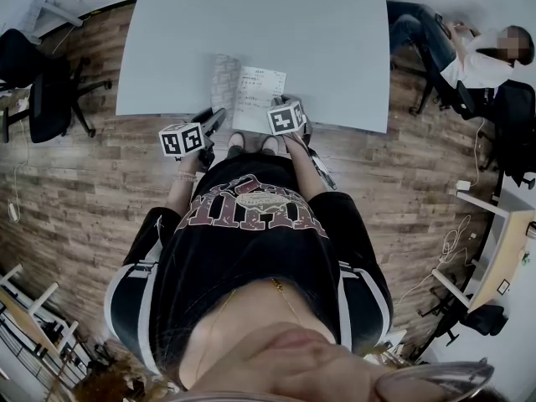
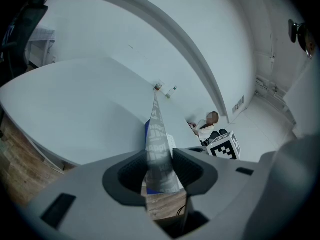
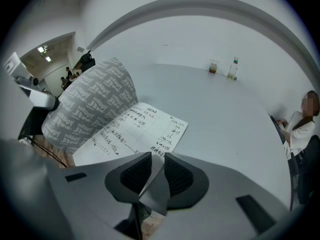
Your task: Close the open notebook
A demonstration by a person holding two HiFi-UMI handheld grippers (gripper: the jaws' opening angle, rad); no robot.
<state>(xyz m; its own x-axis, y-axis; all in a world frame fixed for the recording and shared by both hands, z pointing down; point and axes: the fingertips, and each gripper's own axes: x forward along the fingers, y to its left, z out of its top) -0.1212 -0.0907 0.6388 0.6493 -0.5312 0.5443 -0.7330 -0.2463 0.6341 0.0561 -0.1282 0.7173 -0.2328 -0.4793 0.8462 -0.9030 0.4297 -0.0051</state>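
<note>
The notebook lies open at the near edge of the grey table. Its right page is white with handwriting. The left cover, grey with printed lettering, is lifted and curls over the page. My left gripper is shut on that cover, which stands edge-on between the pads. My right gripper is shut on the near right corner of the notebook. In the head view both grippers, left and right, flank the notebook.
A small bottle and a small box stand at the table's far side. A person sits to the right of the table. Office chairs stand at the left on the wooden floor, another desk at the right.
</note>
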